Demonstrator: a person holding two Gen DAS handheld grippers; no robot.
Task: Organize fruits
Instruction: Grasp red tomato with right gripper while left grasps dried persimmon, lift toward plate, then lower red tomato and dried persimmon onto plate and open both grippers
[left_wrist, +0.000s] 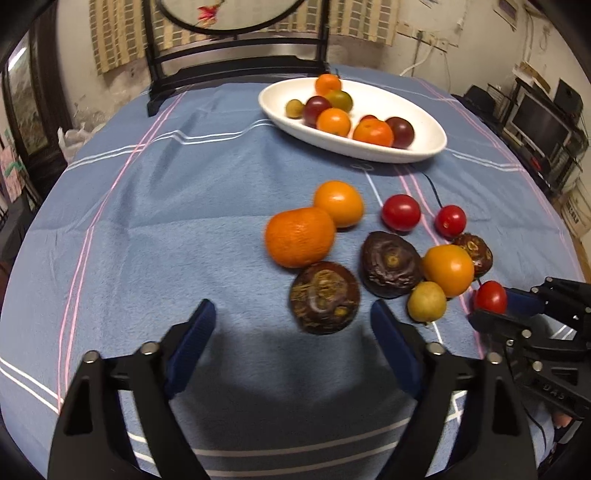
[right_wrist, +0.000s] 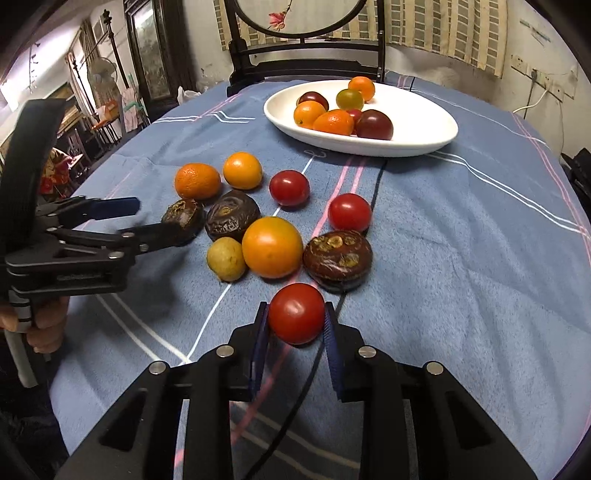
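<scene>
Red tomato (right_wrist: 296, 313) between right tongs (right_wrist: 295, 325)

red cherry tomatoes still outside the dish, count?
3: one in the right gripper, red tomato near the oranges, red tomato right of it. Another red one may sit in the white dish.

occluded: small red fruit (right_wrist: 354, 113) behind oranges | cropped: standing screen (left_wrist: 236, 48)

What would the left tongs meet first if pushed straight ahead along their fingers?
Probably the dark brown fruit lying just ahead of the open left tongs, slightly toward the right finger. Depth is hard to judge through the fisheye.
</scene>
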